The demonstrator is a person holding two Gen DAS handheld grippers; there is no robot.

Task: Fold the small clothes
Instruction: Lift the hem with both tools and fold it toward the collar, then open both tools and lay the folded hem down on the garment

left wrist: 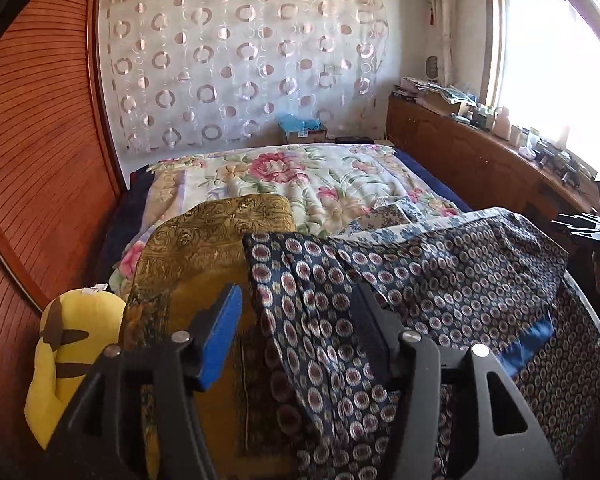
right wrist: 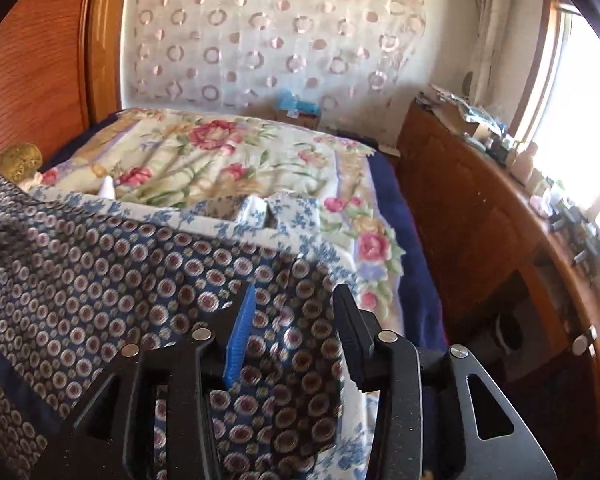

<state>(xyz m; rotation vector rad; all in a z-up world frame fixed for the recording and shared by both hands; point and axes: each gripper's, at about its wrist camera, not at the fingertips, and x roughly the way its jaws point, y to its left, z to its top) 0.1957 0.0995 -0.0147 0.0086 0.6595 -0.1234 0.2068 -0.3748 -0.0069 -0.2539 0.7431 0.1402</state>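
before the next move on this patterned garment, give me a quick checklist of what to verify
1. Left gripper open: ok, jaws stand apart.
2. Cloth between the left jaws: ok, a fold of the blue patterned garment hangs in the gap; whether the pads touch it, cannot tell.
3. Right gripper open: ok, jaws apart over the same garment.
4. Right grip on the cloth: cannot tell, fabric lies in the gap but no clamp shows.
5. Garment lying flat: not ok, it is rumpled and draped.
6. Neighbours kept out of the pinch: cannot tell, the gold cushion sits right beside the left jaws, the yellow plush toy further left.
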